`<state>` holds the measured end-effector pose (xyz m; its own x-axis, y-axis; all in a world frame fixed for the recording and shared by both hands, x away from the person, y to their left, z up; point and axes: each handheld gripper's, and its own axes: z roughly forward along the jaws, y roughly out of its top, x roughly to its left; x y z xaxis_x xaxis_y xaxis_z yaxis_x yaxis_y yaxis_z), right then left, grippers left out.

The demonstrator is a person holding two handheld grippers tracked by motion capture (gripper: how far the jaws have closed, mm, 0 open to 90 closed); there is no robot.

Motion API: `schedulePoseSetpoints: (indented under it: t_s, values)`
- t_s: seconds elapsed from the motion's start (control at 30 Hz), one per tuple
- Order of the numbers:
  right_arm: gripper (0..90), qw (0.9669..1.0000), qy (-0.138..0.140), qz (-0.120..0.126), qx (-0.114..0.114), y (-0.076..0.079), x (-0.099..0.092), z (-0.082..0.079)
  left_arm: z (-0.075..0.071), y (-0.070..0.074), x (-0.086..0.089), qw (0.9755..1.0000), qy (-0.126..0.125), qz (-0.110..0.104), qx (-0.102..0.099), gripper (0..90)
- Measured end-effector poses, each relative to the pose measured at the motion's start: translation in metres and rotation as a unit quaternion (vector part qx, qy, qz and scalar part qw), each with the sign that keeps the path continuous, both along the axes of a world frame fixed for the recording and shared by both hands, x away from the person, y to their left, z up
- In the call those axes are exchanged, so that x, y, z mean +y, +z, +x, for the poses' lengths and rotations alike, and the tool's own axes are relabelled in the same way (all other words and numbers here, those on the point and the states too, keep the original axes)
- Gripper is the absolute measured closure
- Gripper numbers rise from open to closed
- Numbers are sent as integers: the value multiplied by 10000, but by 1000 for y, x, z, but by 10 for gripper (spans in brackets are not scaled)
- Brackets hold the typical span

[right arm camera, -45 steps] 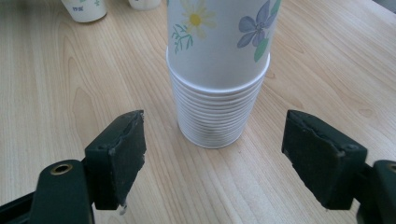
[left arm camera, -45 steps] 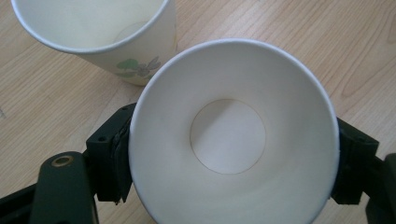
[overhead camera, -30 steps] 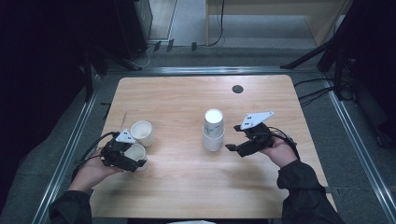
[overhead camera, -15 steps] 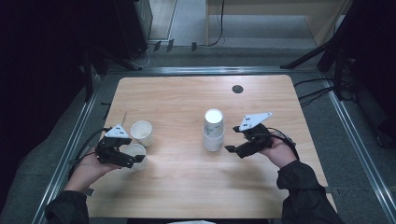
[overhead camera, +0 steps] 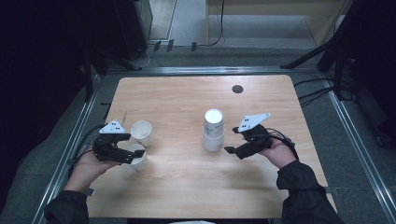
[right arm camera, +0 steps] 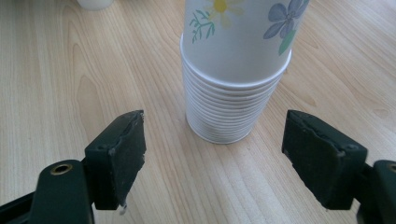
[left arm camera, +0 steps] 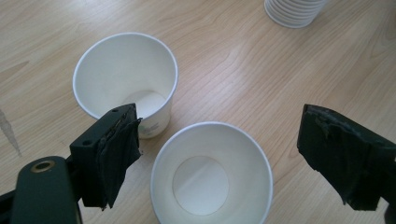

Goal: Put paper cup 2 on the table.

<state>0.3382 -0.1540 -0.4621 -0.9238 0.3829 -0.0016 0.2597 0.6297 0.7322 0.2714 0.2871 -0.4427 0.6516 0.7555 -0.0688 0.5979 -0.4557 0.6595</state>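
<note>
Pale wood grain covers the counter [overhead camera: 187, 186], which is framed by a metal rail and dark floor. Near its middle an inverted stack of paper cups [overhead camera: 213, 130] is set upright, its long axis vertical, the flowered top cup base-up. Toward the left edge two single cups are stood mouth-up, touching or nearly so: the farther cup [overhead camera: 142, 132] and the nearer cup [overhead camera: 136, 157].

The left gripper [overhead camera: 116, 148] is held just above the nearer cup [left arm camera: 212, 175]; in the left gripper view that cup's rim is seen between the jaws, which are spread wide and press on nothing. The farther cup [left arm camera: 126, 81] lies beyond the left-hand pad [left arm camera: 114, 149].

The right gripper [overhead camera: 243, 149] is levelled at the stack from its right side. Its jaws are also wide and empty, and the stack [right arm camera: 233, 93] is centred straight ahead of them, a short way off. A forward push would be judged enough to bracket the stack's lower rims.
</note>
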Motion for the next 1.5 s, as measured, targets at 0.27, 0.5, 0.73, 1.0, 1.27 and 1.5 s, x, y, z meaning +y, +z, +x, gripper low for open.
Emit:
schedulePoseSetpoints:
  t_s: [0.27,0.5,0.73,1.0,1.27,1.5]
  values:
    - [219,10000,24,-56,-12,-1,2,-5,0,7,-12,9995,-182,-83,-243,133]
    - [219,9999,79,-99,30,-4,4,-13,5,9,-31,9987,-455,-95,-215,133]
    - [219,9999,43,-111,47,-5,1,-21,10,9,-48,9976,-640,-186,-164,138]
    - [219,9999,-89,-116,56,-7,-8,-29,18,7,-67,9961,-853,-200,-64,137]
    - [218,9996,-233,-126,85,-7,-16,-36,24,5,-87,9951,-959,-238,-34,138]
    - [218,9995,-276,-157,90,-9,-20,-46,29,2,-106,9939,-1056,-310,-76,137]
